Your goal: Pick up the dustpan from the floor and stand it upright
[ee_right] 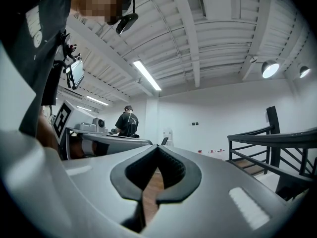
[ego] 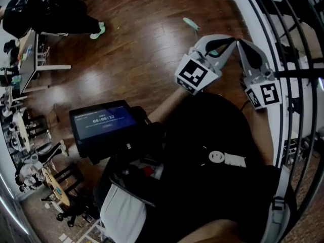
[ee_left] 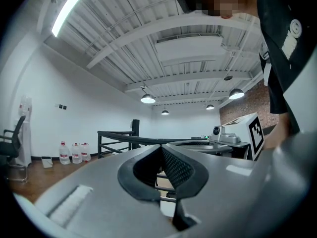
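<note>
Heads up, left gripper and right gripper both sit closed and empty, so diving at that far teal dustpan-looking thing without spreading the jaws probably just shoves it away.

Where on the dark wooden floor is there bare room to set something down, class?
The wide glossy stretch of dark wooden floor is free, bordered by the white-legged desk, the person in black and the pale green object. The lower left, with black chairs, is crowded.
</note>
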Motion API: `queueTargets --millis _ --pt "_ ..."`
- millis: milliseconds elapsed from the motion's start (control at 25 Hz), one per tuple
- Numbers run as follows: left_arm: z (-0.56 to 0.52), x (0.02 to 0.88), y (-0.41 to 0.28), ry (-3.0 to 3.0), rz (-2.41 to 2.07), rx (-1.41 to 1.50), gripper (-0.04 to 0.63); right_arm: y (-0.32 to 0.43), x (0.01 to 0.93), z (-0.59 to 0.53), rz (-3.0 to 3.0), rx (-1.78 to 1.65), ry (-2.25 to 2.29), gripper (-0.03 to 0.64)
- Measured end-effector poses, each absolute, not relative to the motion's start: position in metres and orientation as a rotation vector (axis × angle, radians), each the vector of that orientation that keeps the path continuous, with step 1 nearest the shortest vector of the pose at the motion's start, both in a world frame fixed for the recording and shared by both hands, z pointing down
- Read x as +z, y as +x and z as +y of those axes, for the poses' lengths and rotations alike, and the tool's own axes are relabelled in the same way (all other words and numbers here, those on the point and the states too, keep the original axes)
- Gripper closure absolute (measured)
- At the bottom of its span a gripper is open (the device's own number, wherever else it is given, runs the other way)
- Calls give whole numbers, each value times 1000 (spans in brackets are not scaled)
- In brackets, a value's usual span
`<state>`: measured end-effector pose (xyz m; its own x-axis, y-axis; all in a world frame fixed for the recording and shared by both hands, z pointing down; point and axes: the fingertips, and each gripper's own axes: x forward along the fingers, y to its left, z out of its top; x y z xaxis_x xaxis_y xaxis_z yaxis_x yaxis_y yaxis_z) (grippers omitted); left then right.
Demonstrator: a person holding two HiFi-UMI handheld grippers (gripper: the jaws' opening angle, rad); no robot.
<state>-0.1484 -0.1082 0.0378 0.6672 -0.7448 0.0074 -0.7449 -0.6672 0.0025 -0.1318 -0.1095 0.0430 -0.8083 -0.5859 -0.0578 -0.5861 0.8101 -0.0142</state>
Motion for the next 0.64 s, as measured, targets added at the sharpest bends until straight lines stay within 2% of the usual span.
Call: queueTargets --millis 640 --pt "-115 34 -170 2839 -1367 -13 577 -157 44 -122 2932 -1 -864 615"
